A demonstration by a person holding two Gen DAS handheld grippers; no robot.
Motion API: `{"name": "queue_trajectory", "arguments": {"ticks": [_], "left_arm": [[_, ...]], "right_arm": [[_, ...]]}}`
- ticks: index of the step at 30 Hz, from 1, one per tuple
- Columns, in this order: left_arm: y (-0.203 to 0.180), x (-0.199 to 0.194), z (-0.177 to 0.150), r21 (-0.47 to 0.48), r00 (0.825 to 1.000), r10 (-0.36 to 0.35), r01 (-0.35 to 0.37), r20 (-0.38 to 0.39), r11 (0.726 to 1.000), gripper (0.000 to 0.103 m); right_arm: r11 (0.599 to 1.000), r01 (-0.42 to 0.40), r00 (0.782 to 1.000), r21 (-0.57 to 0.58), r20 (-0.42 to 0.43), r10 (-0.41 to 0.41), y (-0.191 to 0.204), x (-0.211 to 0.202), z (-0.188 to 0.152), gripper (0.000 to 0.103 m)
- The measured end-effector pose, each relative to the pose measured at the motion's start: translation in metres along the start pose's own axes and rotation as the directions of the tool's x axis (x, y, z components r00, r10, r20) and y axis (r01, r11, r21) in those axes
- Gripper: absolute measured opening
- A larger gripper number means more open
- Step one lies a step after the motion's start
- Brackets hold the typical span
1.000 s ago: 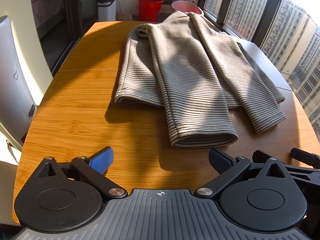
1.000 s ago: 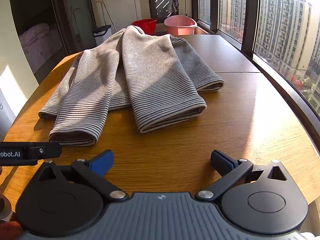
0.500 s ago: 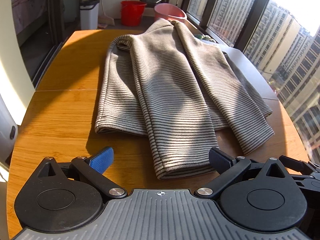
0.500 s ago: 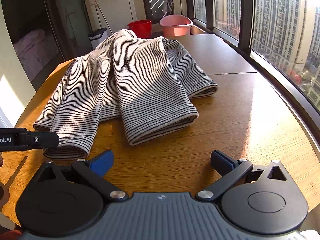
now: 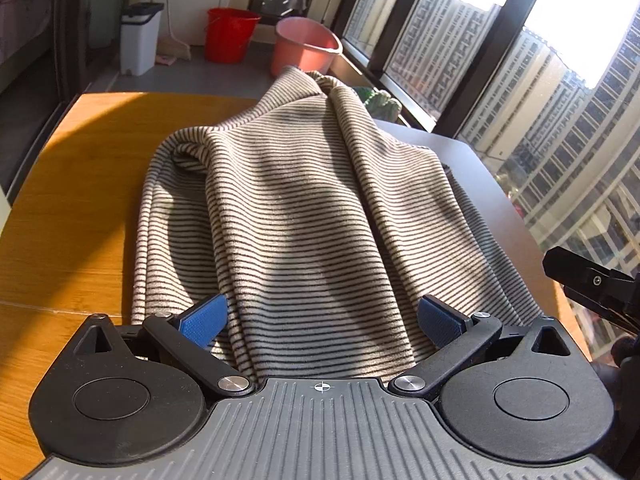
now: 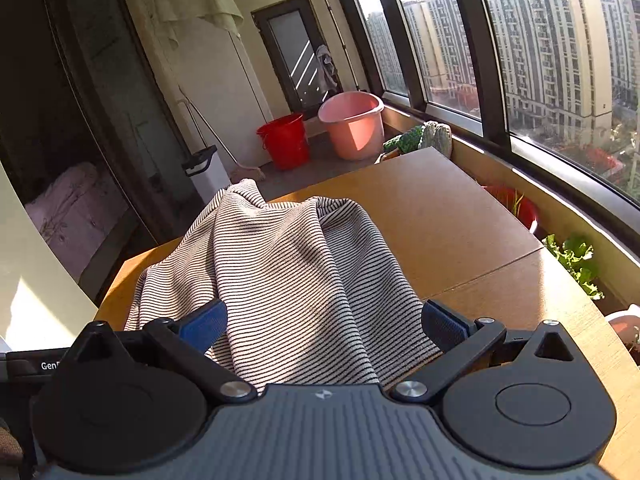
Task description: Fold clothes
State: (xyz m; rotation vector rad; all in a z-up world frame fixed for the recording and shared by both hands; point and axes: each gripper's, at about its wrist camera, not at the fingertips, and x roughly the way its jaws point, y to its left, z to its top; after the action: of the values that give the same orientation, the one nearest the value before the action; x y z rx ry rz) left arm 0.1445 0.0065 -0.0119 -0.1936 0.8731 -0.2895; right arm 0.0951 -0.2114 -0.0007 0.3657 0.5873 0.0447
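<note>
A beige sweater with thin dark stripes (image 5: 304,216) lies on the wooden table (image 5: 68,216), its sleeves folded over the body. My left gripper (image 5: 320,322) is open, its blue pads (image 5: 204,320) on either side of the near end of the left folded sleeve. My right gripper (image 6: 324,324) is open too, its pads (image 6: 444,326) on either side of the near end of the sweater (image 6: 288,280). Whether the pads touch the cloth is unclear. The right gripper's body shows at the right edge of the left wrist view (image 5: 592,284).
A red bucket (image 5: 230,34), a pink basin (image 5: 306,50) and a white bin (image 5: 138,38) stand on the floor beyond the table. Windows (image 6: 560,52) run along the right. The table's grey-brown part (image 6: 440,216) lies right of the sweater, with plants (image 6: 576,260) beyond it.
Both grippers moved forward from the table's near edge over the sweater's near ends. The sleeve ends now lie between the open fingers. The sweater itself has not moved.
</note>
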Motion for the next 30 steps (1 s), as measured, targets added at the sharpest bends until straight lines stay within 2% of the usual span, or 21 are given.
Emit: {"name": "queue_trajectory", "arguments": {"ticks": [2,5,7,10,15,20,26,30], "left_arm": [[0.003,0.010,0.007,-0.002,1.000,-0.005,0.005,0.000,1.000,0.103],[0.007,0.022,0.013,0.004,1.000,-0.011,0.011,0.007,1.000,0.103],[0.007,0.021,0.008,0.022,0.999,-0.019,0.019,0.034,1.000,0.103],[0.005,0.021,0.003,0.059,0.999,-0.020,0.017,0.044,0.998,0.103],[-0.001,0.016,-0.007,0.116,0.999,-0.015,0.009,0.052,0.993,0.103],[-0.006,-0.001,-0.030,0.165,0.998,-0.006,-0.004,0.060,0.986,0.103],[-0.008,-0.029,-0.059,0.195,0.998,-0.064,0.062,0.005,0.979,0.103],[-0.009,-0.049,-0.076,0.196,0.990,-0.124,0.134,-0.065,0.971,0.103]], "right_arm": [[0.998,-0.061,0.998,0.025,-0.007,0.061,0.008,0.023,0.013,0.103],[0.986,-0.157,0.983,0.048,-0.087,0.160,0.019,0.065,0.018,0.103],[0.986,-0.156,0.974,0.051,-0.161,0.163,0.024,0.094,0.014,0.103],[0.987,-0.156,0.974,0.029,-0.164,0.159,0.027,0.109,0.006,0.103],[0.978,-0.204,0.963,-0.043,-0.189,0.193,0.025,0.097,-0.001,0.103],[0.965,-0.260,0.947,-0.021,-0.202,0.251,0.009,0.067,-0.015,0.103],[0.949,-0.315,0.924,0.015,-0.223,0.310,-0.013,0.020,-0.037,0.103],[0.950,-0.311,0.923,-0.012,-0.241,0.299,-0.019,-0.013,-0.054,0.103]]}}
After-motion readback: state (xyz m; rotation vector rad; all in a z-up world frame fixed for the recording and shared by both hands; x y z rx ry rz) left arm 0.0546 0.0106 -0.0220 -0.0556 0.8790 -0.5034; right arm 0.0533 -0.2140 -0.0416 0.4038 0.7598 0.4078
